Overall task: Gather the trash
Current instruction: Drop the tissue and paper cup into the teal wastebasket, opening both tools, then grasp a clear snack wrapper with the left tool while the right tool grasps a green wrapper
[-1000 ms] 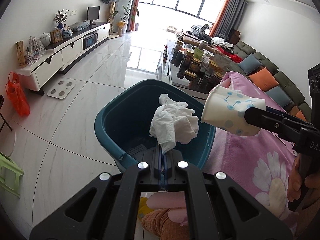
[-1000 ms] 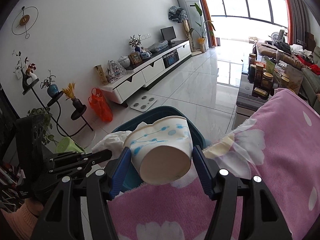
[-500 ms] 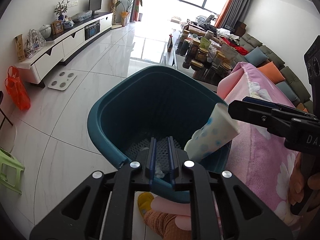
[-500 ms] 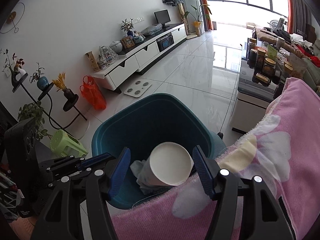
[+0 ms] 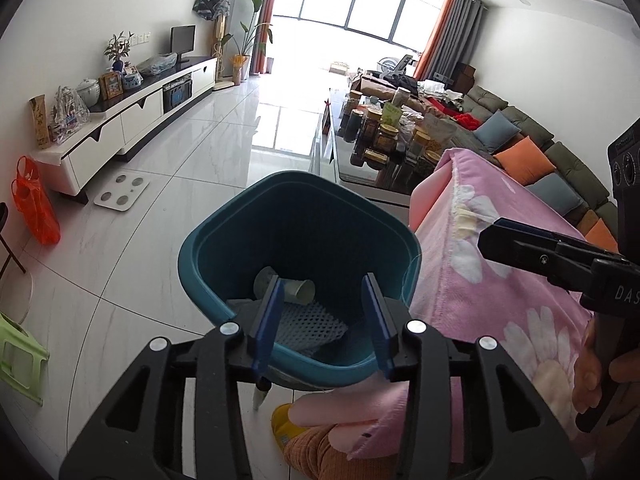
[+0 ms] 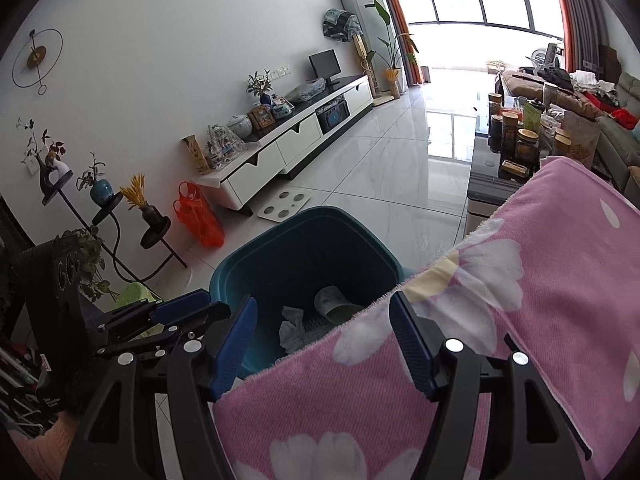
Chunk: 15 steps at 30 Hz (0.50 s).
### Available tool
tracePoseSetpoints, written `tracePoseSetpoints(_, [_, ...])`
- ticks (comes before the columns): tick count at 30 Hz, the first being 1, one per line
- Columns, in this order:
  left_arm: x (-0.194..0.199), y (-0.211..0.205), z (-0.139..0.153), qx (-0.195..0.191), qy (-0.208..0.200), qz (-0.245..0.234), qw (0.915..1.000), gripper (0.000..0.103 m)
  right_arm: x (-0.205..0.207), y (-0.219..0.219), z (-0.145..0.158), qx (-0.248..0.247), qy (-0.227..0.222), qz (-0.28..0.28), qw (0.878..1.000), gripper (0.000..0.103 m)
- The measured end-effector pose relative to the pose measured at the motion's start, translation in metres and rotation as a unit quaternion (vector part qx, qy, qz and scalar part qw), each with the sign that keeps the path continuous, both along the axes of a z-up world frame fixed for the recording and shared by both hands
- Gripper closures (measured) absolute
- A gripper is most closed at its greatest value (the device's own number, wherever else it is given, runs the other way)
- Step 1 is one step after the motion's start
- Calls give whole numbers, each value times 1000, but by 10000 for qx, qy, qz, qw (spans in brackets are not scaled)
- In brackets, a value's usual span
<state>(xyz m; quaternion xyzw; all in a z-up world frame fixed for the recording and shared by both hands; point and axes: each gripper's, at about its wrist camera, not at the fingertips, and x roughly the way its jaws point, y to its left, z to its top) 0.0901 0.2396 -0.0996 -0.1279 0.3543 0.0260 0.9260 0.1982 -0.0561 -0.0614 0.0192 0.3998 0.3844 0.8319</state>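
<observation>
White marble floor (image 5: 168, 216) carries a teal bin (image 5: 296, 216) beside a pink floral blanket (image 6: 532, 304). Inside the bin lie a paper cup (image 6: 334, 304) and crumpled tissue (image 6: 292, 326). Above the bin, left gripper (image 5: 324, 320) and right gripper (image 6: 324, 346) hover spread wide, empty.

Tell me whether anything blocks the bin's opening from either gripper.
Nothing visible does. The teal bin is uncovered, the left gripper open above it; paper cup and tissue lie inside. The pink blanket only borders its rim.
</observation>
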Motion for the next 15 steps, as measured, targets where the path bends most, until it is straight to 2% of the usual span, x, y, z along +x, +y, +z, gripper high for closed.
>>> tracePoseSetpoints(7, [-31,-53,32,51,-540,-841,9950,54,-44,-61,27,250,-535,-197,9981,36])
tracePoseSetpoints(11, [-40,-93,41,-3,-686,-1422,9875,50,-65,-100,36,307,-761,-521,9953,36])
tracePoseSetpoints(15, [-45,-139,40,-29,-661,-2037,9768,50,-83,-140,38,251,-933,-954,9907,36])
